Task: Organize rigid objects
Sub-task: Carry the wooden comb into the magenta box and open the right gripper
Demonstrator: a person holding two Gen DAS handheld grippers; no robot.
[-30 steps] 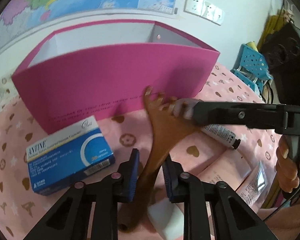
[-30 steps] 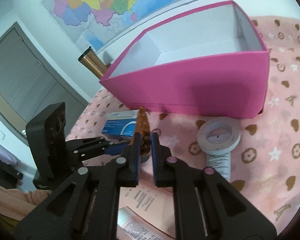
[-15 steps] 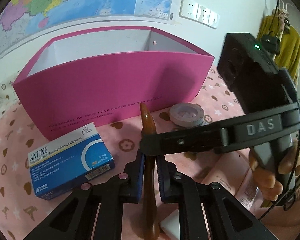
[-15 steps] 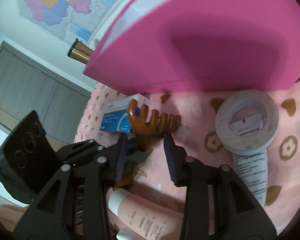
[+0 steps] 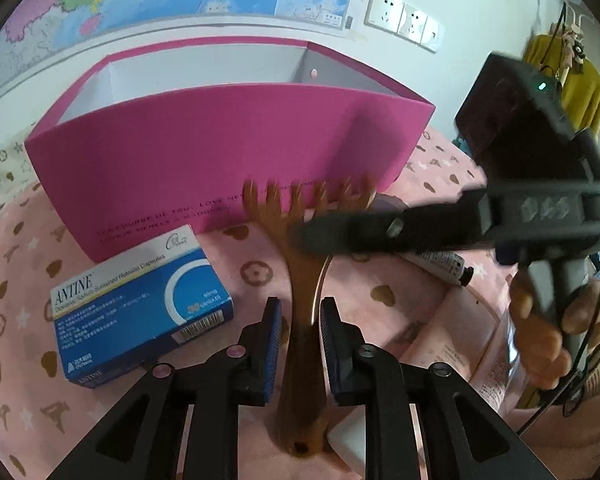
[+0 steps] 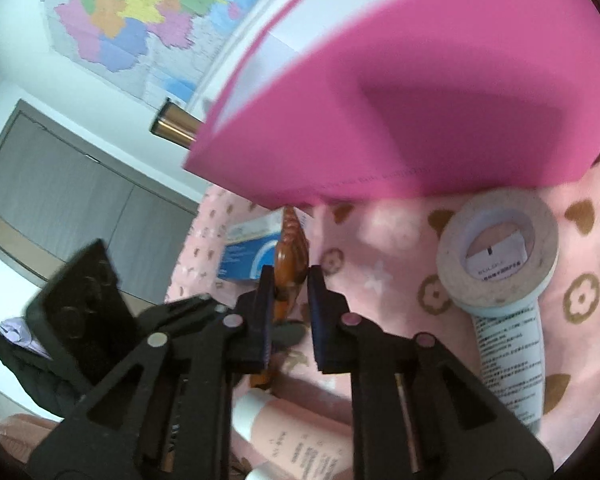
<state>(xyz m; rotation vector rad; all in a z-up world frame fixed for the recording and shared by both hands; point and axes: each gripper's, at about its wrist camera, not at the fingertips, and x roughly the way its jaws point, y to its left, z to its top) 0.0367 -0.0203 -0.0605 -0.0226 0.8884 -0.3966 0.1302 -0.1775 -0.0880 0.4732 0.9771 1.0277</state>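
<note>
A brown wooden comb (image 5: pixel 304 280) lies between both grippers, its teeth toward the pink box (image 5: pixel 220 148). My left gripper (image 5: pixel 299 320) stands around the comb's handle with gaps on both sides. My right gripper (image 6: pixel 288 292) stands around the comb's head (image 6: pixel 290 256), which leans on the left pad; a gap shows on the right. In the left wrist view the right gripper (image 5: pixel 340 234) reaches in from the right over the comb's head. The pink box (image 6: pixel 420 112) is open on top with a white inside.
A blue ANTINE medicine box (image 5: pixel 140 304) lies left of the comb. A tape roll (image 6: pixel 498 250), a white tube (image 6: pixel 508 360) and a pink tube (image 6: pixel 300 436) lie on the pink patterned cloth (image 5: pixel 20 272). A white block (image 5: pixel 348 440) sits by the comb's handle.
The comb has turned from edge-on to flat in the left view, and my left jaws have opened wider. My right gripper has narrowed around the comb's head and shifted.
</note>
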